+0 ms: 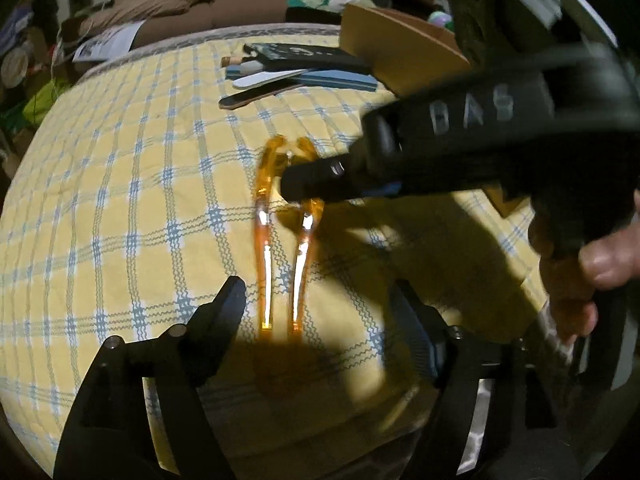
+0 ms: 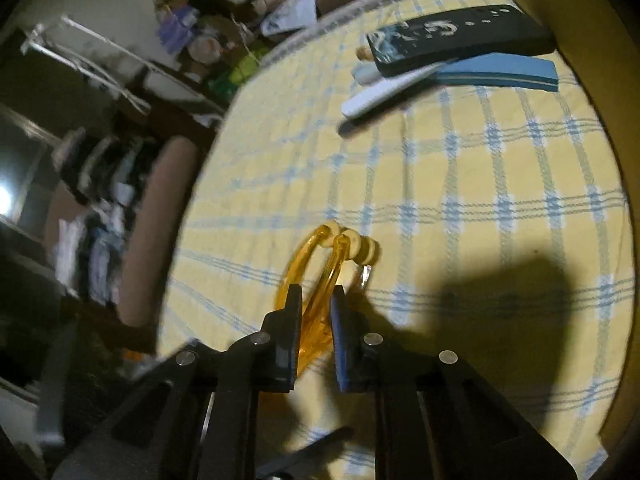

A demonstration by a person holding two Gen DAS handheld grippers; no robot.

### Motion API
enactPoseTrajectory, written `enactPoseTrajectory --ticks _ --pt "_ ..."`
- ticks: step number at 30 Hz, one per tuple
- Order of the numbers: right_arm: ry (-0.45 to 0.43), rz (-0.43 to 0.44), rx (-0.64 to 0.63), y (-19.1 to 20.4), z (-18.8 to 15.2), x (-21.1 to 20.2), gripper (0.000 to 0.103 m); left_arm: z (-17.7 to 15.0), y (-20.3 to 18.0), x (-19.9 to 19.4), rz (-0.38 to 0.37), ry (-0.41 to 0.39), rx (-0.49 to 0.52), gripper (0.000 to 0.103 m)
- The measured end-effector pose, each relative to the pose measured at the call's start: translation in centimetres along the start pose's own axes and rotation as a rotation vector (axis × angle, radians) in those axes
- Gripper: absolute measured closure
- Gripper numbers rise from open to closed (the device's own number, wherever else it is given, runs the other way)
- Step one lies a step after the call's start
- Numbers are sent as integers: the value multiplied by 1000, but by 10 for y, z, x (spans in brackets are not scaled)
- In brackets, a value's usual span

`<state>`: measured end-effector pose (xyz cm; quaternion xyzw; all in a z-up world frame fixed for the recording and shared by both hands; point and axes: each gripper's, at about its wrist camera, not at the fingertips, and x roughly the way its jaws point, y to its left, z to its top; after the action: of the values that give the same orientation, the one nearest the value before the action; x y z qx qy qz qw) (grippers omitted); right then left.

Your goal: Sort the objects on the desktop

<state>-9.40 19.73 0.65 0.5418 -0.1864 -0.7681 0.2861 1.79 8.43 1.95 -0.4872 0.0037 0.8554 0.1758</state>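
Observation:
An orange translucent tool with two long handles (image 1: 266,248) lies on the yellow checked cloth (image 1: 120,200). My left gripper (image 1: 316,300) is open, its fingers either side of the handle ends, not touching. My right gripper (image 1: 296,184) comes in from the right and is shut on the tool's handles further up. In the right wrist view the right gripper (image 2: 316,300) grips the orange handles (image 2: 320,280); the tool's cream ribbed head (image 2: 360,246) shows beyond the fingertips.
At the far side lie a black flat case (image 1: 304,54), a blue buffer block (image 1: 340,80), and white and dark nail files (image 1: 264,78). A brown cardboard box (image 1: 400,52) stands at the back right. A sofa with clutter is beyond the table.

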Motion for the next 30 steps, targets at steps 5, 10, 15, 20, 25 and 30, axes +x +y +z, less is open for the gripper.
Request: enactPoseTrajectory --ticks 5,10,15,20,25,30 --pt "-6 -37 35 -2 4 3 79 0 24 -6 -36 -18 -108 80" --pt "12 -85 -8 6 6 13 74 -2 15 -8 -27 -27 -80 79" --pt "2 -54 -5 1 2 10 82 1 11 -9 -53 -42 -77 76" --pt "-49 121 113 -15 4 -14 93 12 5 -28 -110 -115 -85 82" --pt "-126 180 148 -22 8 -50 93 27 -11 -47 -168 -181 -76 82" --pt "-218 226 158 -26 15 -97 93 54 -42 -72 -232 -242 -17 82"
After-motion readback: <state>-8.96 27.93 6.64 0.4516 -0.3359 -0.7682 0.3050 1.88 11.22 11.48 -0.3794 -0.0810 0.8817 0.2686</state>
